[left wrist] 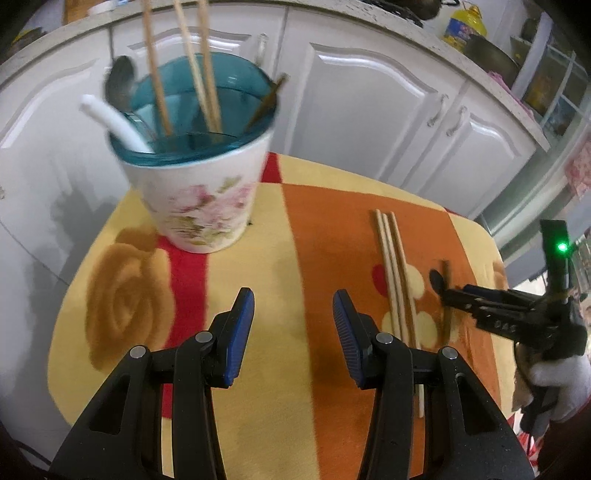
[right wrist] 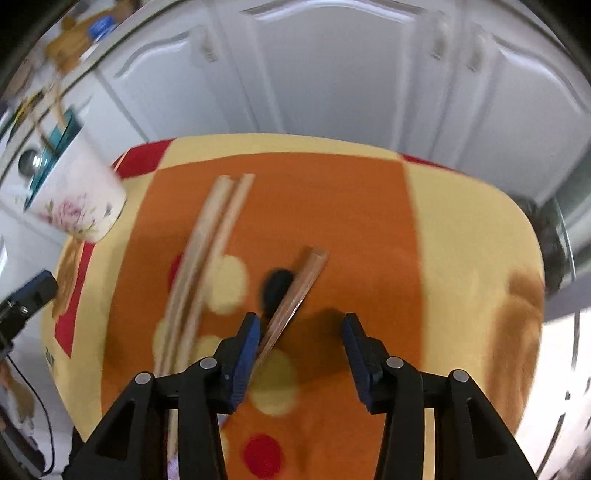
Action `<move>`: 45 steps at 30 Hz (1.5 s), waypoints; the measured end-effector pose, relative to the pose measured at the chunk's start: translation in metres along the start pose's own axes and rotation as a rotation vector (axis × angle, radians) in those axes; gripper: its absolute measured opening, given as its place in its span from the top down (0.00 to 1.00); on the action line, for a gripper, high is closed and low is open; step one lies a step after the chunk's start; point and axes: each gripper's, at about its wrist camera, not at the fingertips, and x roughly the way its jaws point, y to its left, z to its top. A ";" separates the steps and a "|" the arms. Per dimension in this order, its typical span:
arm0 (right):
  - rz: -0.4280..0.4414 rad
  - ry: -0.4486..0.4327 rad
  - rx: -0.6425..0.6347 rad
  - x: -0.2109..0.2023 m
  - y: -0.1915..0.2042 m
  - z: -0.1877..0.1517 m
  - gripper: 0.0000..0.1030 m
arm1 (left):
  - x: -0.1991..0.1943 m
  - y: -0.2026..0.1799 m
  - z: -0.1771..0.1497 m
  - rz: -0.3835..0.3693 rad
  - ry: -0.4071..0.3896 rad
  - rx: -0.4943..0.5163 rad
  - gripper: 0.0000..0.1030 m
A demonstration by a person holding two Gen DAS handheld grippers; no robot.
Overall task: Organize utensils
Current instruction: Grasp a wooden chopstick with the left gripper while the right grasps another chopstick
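A white floral cup (left wrist: 195, 199) with a teal rim holds several chopsticks, a metal spoon and a white utensil. It stands at the far left of the patterned cloth (left wrist: 258, 295). Pale chopsticks (left wrist: 395, 273) lie together on the orange stripe, with a darker brown chopstick (left wrist: 447, 306) to their right. My left gripper (left wrist: 293, 310) hangs open over bare cloth in front of the cup. My right gripper (right wrist: 301, 325) is open low over the cloth. The brown chopstick (right wrist: 299, 291) runs just beside its left finger (right wrist: 247, 343), and no pad presses on it. A dark spot (right wrist: 277, 288) beside the stick is unclear.
White cabinet doors (left wrist: 369, 110) stand close behind the small cloth-covered table. A counter above them carries a yellow oil bottle (left wrist: 463, 26) and a dark pan (left wrist: 491, 55). The cloth's rounded edges drop off on all sides. The right gripper (left wrist: 448, 295) shows at the right of the left wrist view.
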 end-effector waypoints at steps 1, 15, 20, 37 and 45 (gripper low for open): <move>-0.019 -0.004 0.014 -0.004 -0.009 -0.003 0.57 | 0.003 -0.005 0.001 -0.006 0.005 0.013 0.58; 0.043 -0.077 0.058 -0.026 -0.011 0.009 0.57 | 0.067 -0.058 0.020 -0.160 0.146 0.123 0.60; 0.054 -0.085 0.061 -0.028 -0.011 0.011 0.57 | 0.087 -0.069 0.019 -0.132 0.174 0.152 0.64; 0.126 -0.056 -0.034 0.001 0.032 0.043 0.69 | 0.087 -0.054 0.019 -0.105 0.164 0.157 0.94; 0.129 0.014 -0.084 0.044 0.054 0.063 0.87 | 0.071 -0.038 0.002 -0.111 0.183 0.113 0.95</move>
